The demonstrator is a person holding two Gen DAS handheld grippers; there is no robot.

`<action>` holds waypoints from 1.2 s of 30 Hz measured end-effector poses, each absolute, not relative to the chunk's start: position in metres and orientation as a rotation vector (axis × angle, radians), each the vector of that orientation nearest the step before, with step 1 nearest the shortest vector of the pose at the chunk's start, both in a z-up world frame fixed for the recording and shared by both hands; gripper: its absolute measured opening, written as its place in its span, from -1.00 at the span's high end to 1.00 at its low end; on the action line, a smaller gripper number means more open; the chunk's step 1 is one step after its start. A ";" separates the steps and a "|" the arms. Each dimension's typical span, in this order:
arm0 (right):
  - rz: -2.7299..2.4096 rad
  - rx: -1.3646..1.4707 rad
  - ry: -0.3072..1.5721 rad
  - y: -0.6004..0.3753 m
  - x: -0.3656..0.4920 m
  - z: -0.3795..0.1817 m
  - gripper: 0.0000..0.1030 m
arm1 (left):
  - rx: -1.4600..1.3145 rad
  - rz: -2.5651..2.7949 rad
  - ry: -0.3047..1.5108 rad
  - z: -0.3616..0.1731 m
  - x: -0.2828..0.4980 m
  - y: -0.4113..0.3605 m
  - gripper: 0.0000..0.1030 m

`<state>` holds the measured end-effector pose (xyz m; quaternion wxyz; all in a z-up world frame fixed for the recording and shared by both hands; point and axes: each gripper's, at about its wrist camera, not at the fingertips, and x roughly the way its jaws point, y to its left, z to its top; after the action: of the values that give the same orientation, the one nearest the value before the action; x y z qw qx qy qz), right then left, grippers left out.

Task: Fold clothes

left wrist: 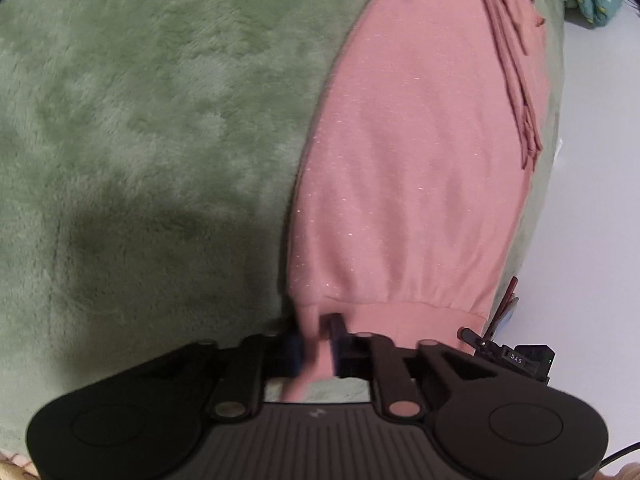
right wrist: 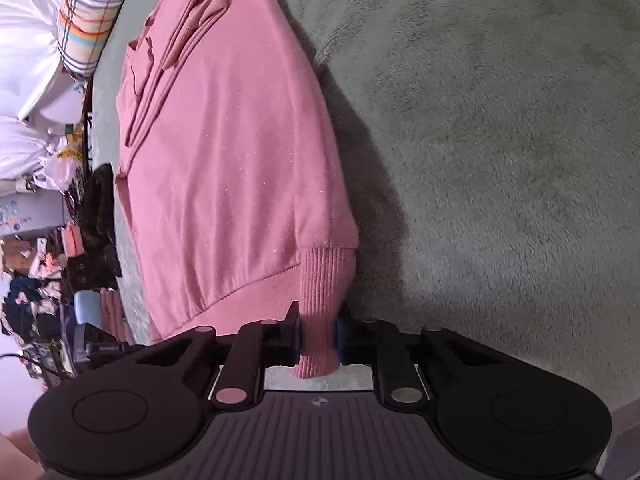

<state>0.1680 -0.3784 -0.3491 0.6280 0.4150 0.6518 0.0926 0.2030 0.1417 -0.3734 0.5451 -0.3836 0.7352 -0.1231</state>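
Left tongs (left wrist: 316, 354) pinched on hem corner of pink sweater (left wrist: 400, 184); right tongs (right wrist: 318, 340) clamped on ribbed cuff (right wrist: 324, 280). Sweater lies long and narrow on green blanket (left wrist: 152, 120), far end bunched in pleats (sleeves seemingly tucked in). We judge knit soft, limp, light, stretchy: will sag between grips, so hold ribbed edges, thicker and less slippery. We count one sweater, two tongs, one blanket; other clothes at the edges, too small to count.
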 end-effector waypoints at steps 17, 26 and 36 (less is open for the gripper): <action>0.182 0.939 1.434 -0.390 0.162 -0.300 0.83 | -0.928 -0.208 1.712 -0.317 0.191 0.138 0.94; 0.301 0.904 1.147 -0.390 0.258 -0.218 0.84 | -0.936 -0.347 1.467 -0.240 0.302 0.151 0.93; 0.324 0.870 1.010 -0.380 0.463 -0.224 0.84 | -0.891 -0.407 1.281 -0.232 0.471 0.129 0.93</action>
<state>0.4627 -0.3797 -0.2237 0.7739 0.4019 0.4662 0.1494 0.4713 0.1292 -0.2324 0.6920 -0.3990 0.5734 -0.1822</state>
